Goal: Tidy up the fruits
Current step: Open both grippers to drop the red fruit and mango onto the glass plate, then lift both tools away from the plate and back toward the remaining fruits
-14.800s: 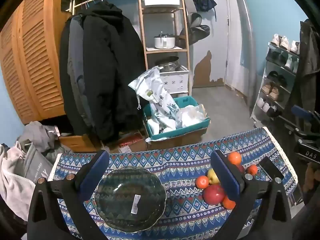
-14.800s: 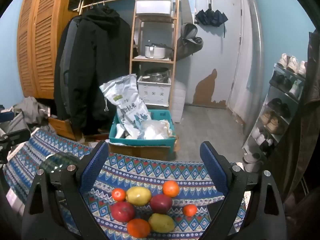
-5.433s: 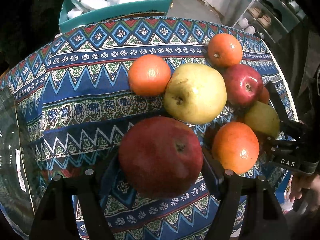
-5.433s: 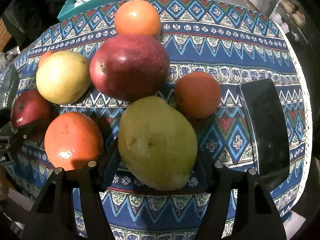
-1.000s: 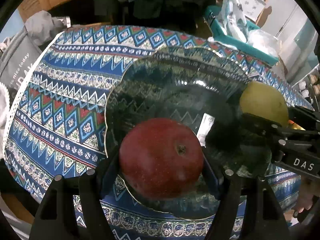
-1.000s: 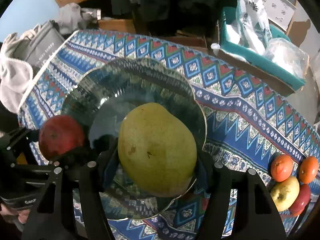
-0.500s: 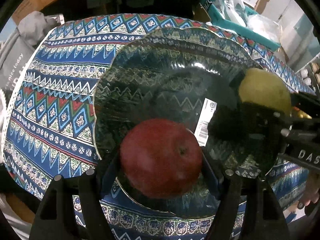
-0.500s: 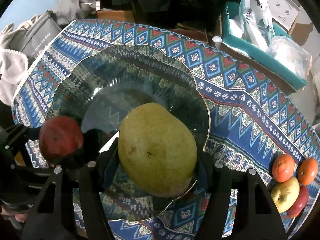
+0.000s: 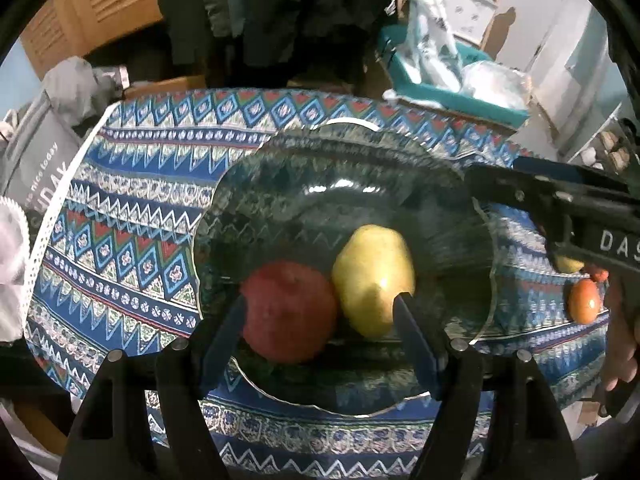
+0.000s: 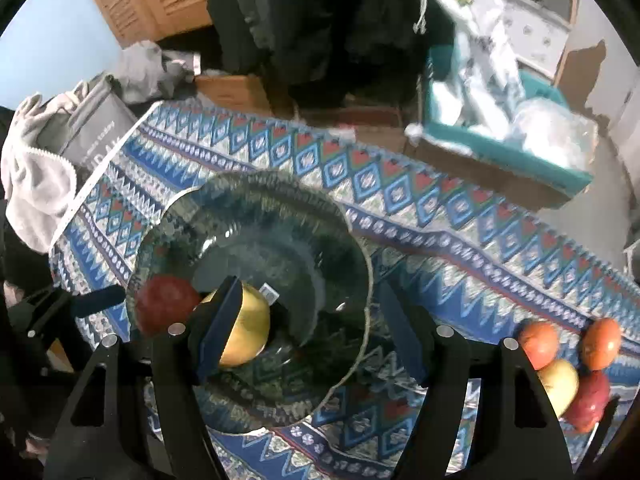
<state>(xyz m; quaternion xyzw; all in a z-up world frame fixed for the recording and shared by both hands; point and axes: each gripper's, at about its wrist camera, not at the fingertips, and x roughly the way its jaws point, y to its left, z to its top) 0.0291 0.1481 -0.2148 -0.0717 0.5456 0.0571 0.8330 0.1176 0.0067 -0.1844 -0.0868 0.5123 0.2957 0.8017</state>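
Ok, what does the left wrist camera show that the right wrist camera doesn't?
Only the left wrist view shows the right gripper from the side, with white lettering on its body, and part of the person's hand at the right edge.

Only the right wrist view shows the left gripper by the plate's edge, and all of the four fruits lying on the cloth.

Both show the glass plate with the red apple and the mango in it, the patterned cloth and the teal box.

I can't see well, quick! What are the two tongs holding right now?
Left tongs: open, nothing held; red apple in bowl.
Right tongs: just opened, empty; mango dropped.
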